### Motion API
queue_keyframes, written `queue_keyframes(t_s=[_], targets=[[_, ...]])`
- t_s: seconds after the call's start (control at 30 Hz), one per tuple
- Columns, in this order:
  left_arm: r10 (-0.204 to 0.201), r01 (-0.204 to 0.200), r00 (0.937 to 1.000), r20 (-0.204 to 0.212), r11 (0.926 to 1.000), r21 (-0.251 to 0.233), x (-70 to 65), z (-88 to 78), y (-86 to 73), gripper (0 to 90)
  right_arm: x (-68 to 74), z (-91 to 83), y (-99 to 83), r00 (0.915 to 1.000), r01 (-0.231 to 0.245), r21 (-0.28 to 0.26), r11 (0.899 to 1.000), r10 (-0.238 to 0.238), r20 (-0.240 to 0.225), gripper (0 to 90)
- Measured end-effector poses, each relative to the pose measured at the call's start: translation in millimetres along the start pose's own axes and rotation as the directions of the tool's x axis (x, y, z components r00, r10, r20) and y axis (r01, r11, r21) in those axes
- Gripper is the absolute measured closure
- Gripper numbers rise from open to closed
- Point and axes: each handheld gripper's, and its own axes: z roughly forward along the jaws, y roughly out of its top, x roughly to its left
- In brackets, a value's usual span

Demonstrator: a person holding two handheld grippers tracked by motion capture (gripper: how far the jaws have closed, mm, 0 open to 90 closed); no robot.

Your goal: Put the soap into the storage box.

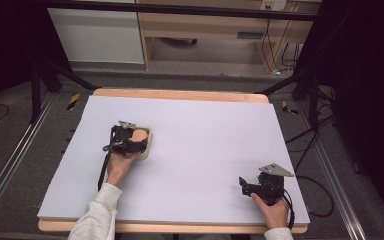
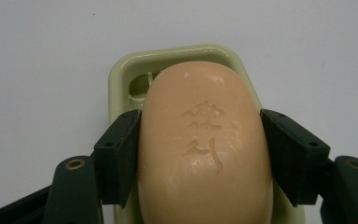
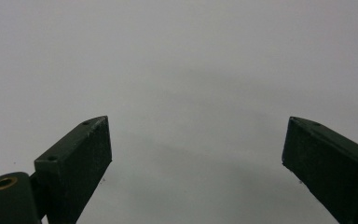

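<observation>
The left tool (image 2: 200,154) is gripping the peach soap bar (image 2: 205,144) by its sides, the bar sitting in the pale green dish (image 2: 121,79) on the worktop (image 1: 205,150). The right tool (image 3: 196,154) is waiting wide apart, well away, probably unneeded.

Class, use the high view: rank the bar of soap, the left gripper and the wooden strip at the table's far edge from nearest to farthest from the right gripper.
1. The left gripper, across the table on the person's left.
2. The bar of soap, just beyond, in its green dish; close to the first, nearly a tie.
3. The wooden strip, along the far edge, clearly farthest from the right gripper.
</observation>
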Motion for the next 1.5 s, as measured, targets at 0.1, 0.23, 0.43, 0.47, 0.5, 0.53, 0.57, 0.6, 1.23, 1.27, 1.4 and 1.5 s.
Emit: queue_keyframes(t_s=[0.1, 0.23, 0.43, 0.47, 0.5, 0.53, 0.57, 0.6, 1.23, 1.27, 1.4, 1.5], targets=[[0.000, 0.000, 1.0000, -0.001, 1.0000, -0.004, 0.0, 0.2, -0.3, 31.3, -0.1, 0.1, 0.0, 1.0000, 0.002, -0.001, 1.000, -0.002, 0.001, 8.4], [-0.003, 0.003, 1.0000, 0.005, 1.0000, -0.006, 0.5, 0.2, -0.6, 31.1, -0.2, 0.0, 0.0, 1.0000, 0.003, -0.001, 1.000, -0.003, -0.001, 8.4], [-0.013, 0.014, 0.9997, 0.022, 0.9992, -0.037, 1.4, -5.5, 1.4, 28.3, 0.0, -0.4, 0.0, 1.0000, 0.001, -0.001, 1.000, -0.001, -0.001, 8.4], [-0.015, 0.016, 0.9995, 0.027, 0.9987, -0.048, 1.4, -8.3, 2.2, 27.7, -0.1, -0.5, 0.0, 1.0000, 0.002, -0.002, 1.000, -0.002, -0.001, 8.4], [-0.015, 0.016, 0.9995, 0.029, 0.9984, -0.054, 1.1, -10.0, 2.8, 27.1, -0.2, -0.5, 0.0, 1.0000, 0.002, -0.001, 1.000, -0.002, 0.000, 8.3], [-0.014, 0.016, 0.9994, 0.031, 0.9982, -0.059, 0.7, -11.7, 3.2, 26.8, -0.2, -0.5, 0.0, 1.0000, 0.001, -0.001, 1.000, -0.001, 0.000, 8.4], [-0.015, 0.017, 0.9994, 0.031, 0.9979, -0.063, 0.2, -12.8, 3.3, 26.5, -0.2, -0.6, 0.0, 1.0000, 0.001, -0.001, 1.000, -0.001, 0.000, 8.4], [-0.009, 0.011, 0.9995, 0.030, 0.9978, -0.065, -0.2, -14.4, 3.4, 26.4, -0.1, -0.7, 0.0, 1.0000, 0.000, -0.001, 1.000, 0.000, 0.000, 8.4], [0.044, -0.031, 0.9957, 0.082, 0.9877, -0.153, -17.5, -67.9, -30.3, 26.2, -2.8, -3.8, -1.0, 0.9998, -0.014, -0.008, 1.000, 0.014, 0.010, 8.4], [0.042, -0.028, 0.9956, 0.084, 0.9868, -0.159, -17.5, -70.9, -32.6, 26.3, -2.7, -4.0, -1.1, 0.9998, -0.017, -0.011, 1.000, 0.017, 0.011, 8.4], [0.056, -0.039, 0.9945, 0.089, 0.9822, -0.184, -16.9, -81.1, -44.7, 26.6, -3.8, -5.3, -1.8, 0.9997, -0.021, -0.010, 1.000, 0.021, 0.009, 8.4], [0.071, -0.053, 0.9936, 0.087, 0.9801, -0.191, -13.5, -88.2, -58.4, 26.5, -4.5, -5.6, -2.1, 0.9997, -0.022, -0.009, 1.000, 0.022, 0.013, 8.4]])
